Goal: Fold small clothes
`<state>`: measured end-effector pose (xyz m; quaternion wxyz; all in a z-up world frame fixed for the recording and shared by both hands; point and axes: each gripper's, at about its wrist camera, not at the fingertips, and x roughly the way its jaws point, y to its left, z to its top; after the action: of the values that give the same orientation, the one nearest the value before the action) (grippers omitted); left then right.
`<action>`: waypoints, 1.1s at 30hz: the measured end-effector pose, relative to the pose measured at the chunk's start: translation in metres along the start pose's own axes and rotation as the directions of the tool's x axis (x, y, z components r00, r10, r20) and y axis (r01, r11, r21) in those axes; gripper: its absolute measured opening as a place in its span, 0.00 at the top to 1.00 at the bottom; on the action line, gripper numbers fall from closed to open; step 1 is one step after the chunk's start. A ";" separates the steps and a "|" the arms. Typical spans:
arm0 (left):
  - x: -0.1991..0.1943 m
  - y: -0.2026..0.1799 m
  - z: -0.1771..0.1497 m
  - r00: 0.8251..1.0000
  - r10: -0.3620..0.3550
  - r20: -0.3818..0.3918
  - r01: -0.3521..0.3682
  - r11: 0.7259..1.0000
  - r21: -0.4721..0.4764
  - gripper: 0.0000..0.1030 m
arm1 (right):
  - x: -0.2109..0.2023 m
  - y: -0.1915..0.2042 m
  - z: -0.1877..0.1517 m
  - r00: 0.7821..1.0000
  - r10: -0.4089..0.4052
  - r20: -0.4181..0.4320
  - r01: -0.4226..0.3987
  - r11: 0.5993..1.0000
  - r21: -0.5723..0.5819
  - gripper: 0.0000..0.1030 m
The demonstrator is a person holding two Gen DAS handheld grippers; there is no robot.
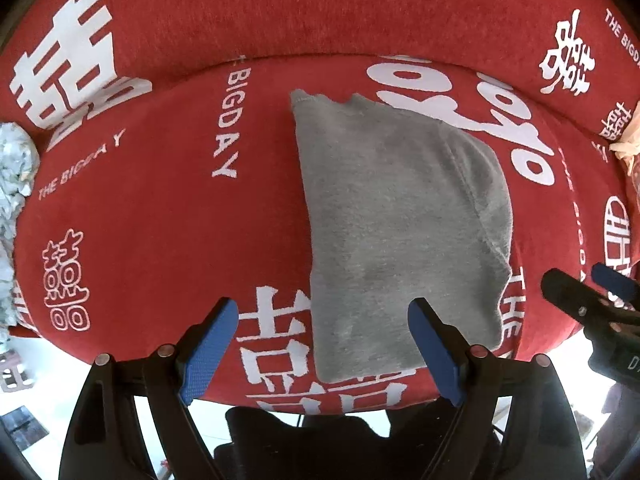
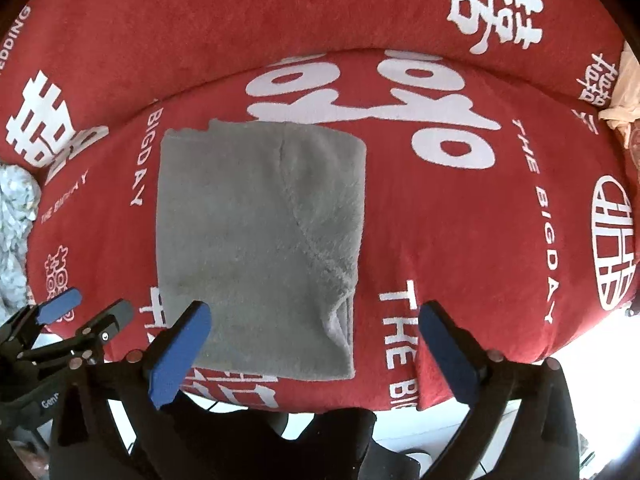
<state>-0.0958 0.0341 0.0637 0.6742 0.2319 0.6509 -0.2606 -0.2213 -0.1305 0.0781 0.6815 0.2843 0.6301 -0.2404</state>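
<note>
Your left gripper [image 1: 324,346] and right gripper [image 2: 316,350] both hang with fingers spread wide and empty above the folded grey fleece garment [image 2: 260,248]. It lies flat near the front edge of the red sofa cover [image 2: 440,240], whose white print reads "THE BIGDAY" among double-happiness characters.

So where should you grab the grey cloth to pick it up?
Probably the near right corner of the grey cloth, coming straight down from above. There the layers curl up a little and show loose edges, so a finger could slip under. The rest lies flat on the red blanket, with nothing to pinch. Both the left gripper and right gripper hang open above it.
</note>
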 end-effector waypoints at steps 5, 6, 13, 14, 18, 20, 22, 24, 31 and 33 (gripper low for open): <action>0.000 0.001 0.001 1.000 0.009 -0.010 -0.009 1.000 -0.009 0.15 | -0.003 0.002 0.001 1.000 -0.014 0.009 0.014 1.000 0.008 0.00; 0.000 0.002 0.001 1.000 0.012 -0.010 -0.012 1.000 -0.010 0.15 | -0.003 0.002 0.001 1.000 -0.015 0.007 0.015 1.000 0.009 0.00; -0.001 0.005 0.000 0.999 0.038 -0.013 -0.038 0.999 -0.021 0.15 | -0.005 0.001 -0.001 1.000 -0.022 0.002 0.022 1.000 0.021 0.00; -0.001 0.006 -0.001 0.999 0.041 -0.012 -0.041 0.999 -0.022 0.15 | -0.005 0.002 -0.001 1.000 -0.022 0.001 0.022 1.000 0.021 0.00; -0.001 0.006 -0.002 0.999 0.048 -0.014 -0.048 0.999 -0.020 0.15 | -0.005 0.004 -0.001 1.000 -0.026 0.001 0.026 1.000 0.009 0.00; 0.000 0.007 -0.003 0.999 0.050 -0.022 -0.050 0.999 -0.019 0.15 | -0.005 0.004 -0.002 1.000 -0.024 -0.001 0.024 1.000 0.006 0.00; 0.000 0.007 -0.004 0.998 0.054 -0.024 -0.055 0.998 -0.023 0.15 | -0.005 0.005 -0.002 1.000 -0.028 -0.001 0.028 1.000 0.005 0.00; 0.000 0.008 -0.005 0.998 0.053 -0.022 -0.054 0.998 -0.026 0.15 | -0.005 0.006 -0.002 1.000 -0.030 0.001 0.030 1.000 0.004 0.00; -0.001 0.012 -0.007 0.998 0.053 -0.022 -0.053 0.998 -0.029 0.15 | -0.006 0.009 -0.003 1.000 -0.031 0.002 0.031 1.000 -0.003 0.00; -0.001 0.013 -0.008 0.999 0.049 -0.024 -0.050 0.998 -0.033 0.15 | -0.006 0.010 -0.003 1.000 -0.031 0.001 0.031 1.000 -0.004 0.00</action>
<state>-0.0932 0.0487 0.0640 0.6768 0.2394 0.6570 -0.2302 -0.2174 -0.1213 0.0844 0.6785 0.2731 0.6345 -0.2499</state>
